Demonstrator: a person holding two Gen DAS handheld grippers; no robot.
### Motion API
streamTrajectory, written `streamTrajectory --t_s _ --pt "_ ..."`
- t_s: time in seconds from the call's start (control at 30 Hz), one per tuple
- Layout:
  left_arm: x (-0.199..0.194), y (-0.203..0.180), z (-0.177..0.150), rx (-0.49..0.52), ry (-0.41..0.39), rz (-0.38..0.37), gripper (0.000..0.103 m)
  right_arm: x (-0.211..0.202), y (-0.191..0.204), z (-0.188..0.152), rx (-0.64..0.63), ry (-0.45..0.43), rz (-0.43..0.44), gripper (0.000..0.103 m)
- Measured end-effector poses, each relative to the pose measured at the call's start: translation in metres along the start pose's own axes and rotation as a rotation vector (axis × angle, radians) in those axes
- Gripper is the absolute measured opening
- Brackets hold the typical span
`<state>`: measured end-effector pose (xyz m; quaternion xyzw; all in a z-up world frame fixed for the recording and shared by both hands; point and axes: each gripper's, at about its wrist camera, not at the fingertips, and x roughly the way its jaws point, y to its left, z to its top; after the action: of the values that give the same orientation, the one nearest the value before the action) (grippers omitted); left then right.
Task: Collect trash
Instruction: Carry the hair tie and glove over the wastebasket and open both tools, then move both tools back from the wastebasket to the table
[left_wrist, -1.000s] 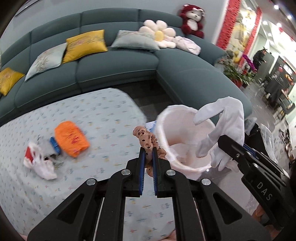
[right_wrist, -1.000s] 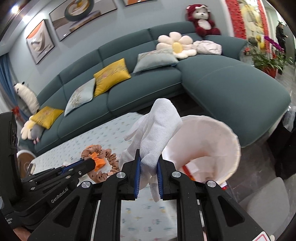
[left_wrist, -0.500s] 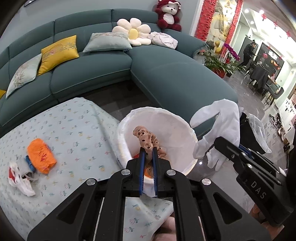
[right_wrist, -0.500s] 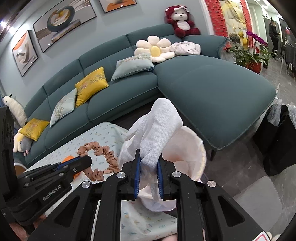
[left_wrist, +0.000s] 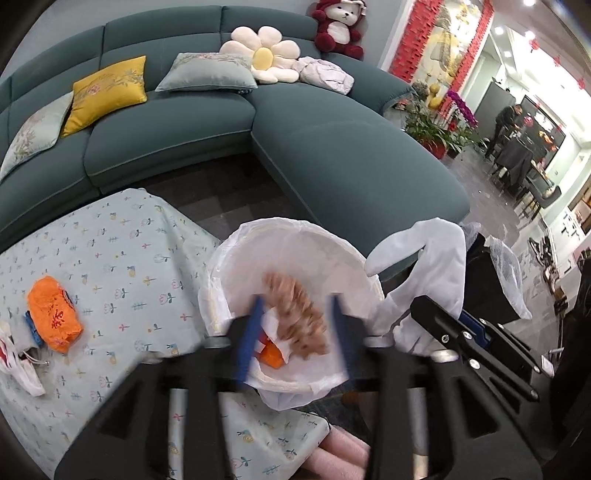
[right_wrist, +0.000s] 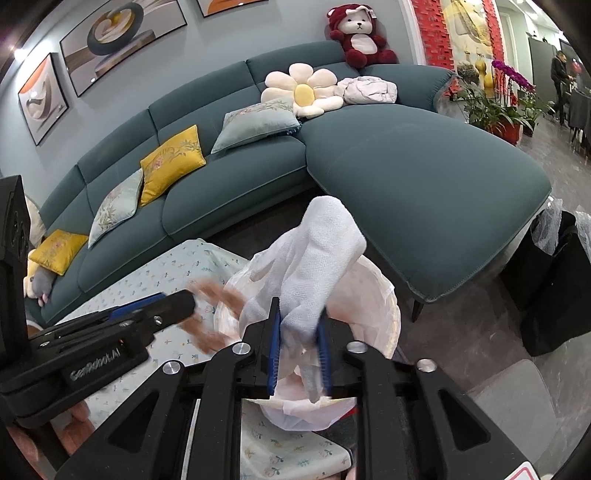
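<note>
Scrunchie (left_wrist: 299, 317) drops between opening left hand-held gripper (left_wrist: 295, 332) jaws.

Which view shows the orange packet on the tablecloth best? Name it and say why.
The left wrist view. There the orange packet lies in plain sight on the floral tablecloth, left of the white-lined bin. The right wrist view shows nothing of it: the left gripper blocks that part of the tablecloth.

glove (right_wrist: 317, 251): white knit cloth | bin liner (left_wrist: 295, 251): thin plastic, probably | sofa (left_wrist: 332, 155): matt fabric
</note>
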<state>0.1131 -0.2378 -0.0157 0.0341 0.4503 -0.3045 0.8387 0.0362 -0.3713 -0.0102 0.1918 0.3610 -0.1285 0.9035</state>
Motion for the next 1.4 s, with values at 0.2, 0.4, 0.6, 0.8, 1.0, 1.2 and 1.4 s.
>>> streamTrajectory --t_s 0.2,0.4,0.6,0.8,1.0,1.2,1.4 --pt "-0.003 0.006 0.002 -0.018 -0.012 0.028 0.06 0.006 0.003 0.002 0.003 -0.011 -0.001 0.035" --pt "-0.012 0.023 0.0 -0.055 -0.022 0.05 0.061 0.004 0.012 0.006 -0.008 -0.022 -0.008 0.041" --pt "-0.026 0.039 -0.005 -0.091 -0.036 0.074 0.064 -0.002 0.026 0.004 -0.021 -0.025 0.005 0.045" --pt "-0.042 0.056 -0.009 -0.118 -0.056 0.093 0.064 -0.011 0.046 0.002 -0.049 -0.029 0.019 0.048" --pt "-0.064 0.087 -0.02 -0.17 -0.083 0.139 0.072 -0.016 0.075 -0.003 -0.083 -0.023 0.045 0.049" --pt "-0.084 0.133 -0.038 -0.229 -0.086 0.207 0.075 -0.015 0.112 -0.015 -0.128 -0.002 0.084 0.049" --pt "-0.103 0.184 -0.061 -0.312 -0.081 0.267 0.076 -0.011 0.15 -0.027 -0.161 0.027 0.128 0.052"
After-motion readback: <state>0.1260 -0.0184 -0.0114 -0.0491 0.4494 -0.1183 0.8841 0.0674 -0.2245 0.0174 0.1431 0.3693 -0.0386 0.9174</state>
